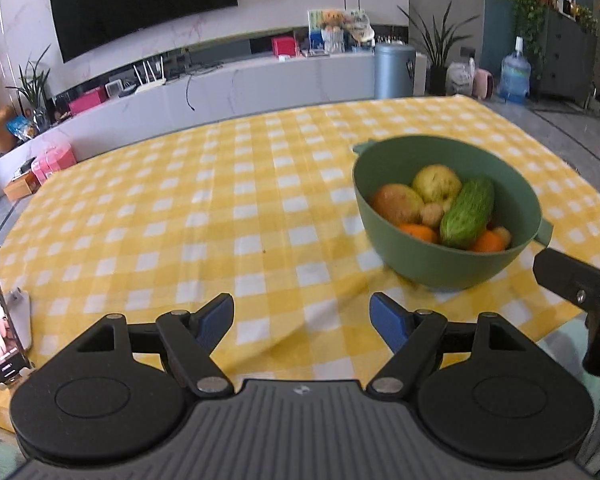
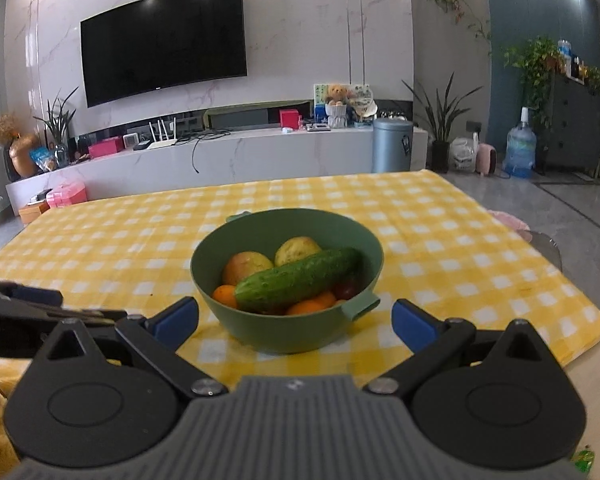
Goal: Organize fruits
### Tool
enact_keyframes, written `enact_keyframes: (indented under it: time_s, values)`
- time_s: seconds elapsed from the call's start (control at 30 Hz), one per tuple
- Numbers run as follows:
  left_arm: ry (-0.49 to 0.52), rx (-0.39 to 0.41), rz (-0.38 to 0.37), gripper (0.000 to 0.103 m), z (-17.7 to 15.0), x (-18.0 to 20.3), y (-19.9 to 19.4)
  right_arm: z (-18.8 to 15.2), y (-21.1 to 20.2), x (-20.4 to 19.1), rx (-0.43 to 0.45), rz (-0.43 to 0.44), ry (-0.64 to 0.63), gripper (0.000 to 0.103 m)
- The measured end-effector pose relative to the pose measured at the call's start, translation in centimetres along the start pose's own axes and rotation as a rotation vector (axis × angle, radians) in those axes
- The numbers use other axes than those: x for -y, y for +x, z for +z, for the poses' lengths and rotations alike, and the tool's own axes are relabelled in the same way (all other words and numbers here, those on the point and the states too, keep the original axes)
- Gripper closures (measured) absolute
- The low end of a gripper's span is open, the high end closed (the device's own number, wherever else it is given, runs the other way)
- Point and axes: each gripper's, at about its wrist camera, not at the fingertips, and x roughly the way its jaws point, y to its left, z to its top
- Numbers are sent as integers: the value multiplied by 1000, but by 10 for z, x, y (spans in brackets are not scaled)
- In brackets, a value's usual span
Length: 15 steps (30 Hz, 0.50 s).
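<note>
A green bowl [image 1: 420, 268] [image 2: 260, 332] stands on the yellow checked tablecloth [image 1: 180, 200] [image 2: 440, 240]. Inside lie a green cucumber [image 1: 467, 212] [image 2: 296, 279], two yellowish apples [image 1: 437, 182] [image 2: 298, 249], oranges [image 1: 418, 233] [image 2: 225, 295] and a dark red fruit [image 2: 346, 289]. My left gripper [image 1: 302, 322] is open with nothing in it, low over the cloth, left of and nearer than the bowl. My right gripper [image 2: 296, 322] is open and empty, its blue fingertips either side of the bowl's near wall. Part of the right gripper [image 1: 576, 284] shows at the right edge of the left wrist view.
A phone on a white stand [image 1: 0, 320] sits at the table's left edge. Beyond the table are a long white TV console [image 2: 220, 160], a wall TV [image 2: 162, 40], a blue bin [image 2: 392, 145], plants and a water jug [image 2: 520, 152]. Bare cloth lies left of and behind the bowl.
</note>
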Motion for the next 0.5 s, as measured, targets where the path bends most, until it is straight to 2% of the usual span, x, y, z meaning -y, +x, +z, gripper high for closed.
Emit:
enact_keyframes:
  time_s: [0.13,0.5]
  values:
    - [5,-17,-1,12,-1,2,4,-3,8,1,-29,5,2,4]
    - [8,-29,-6,12,-2,0,2,-6,3,-4,-6,9,-24,4]
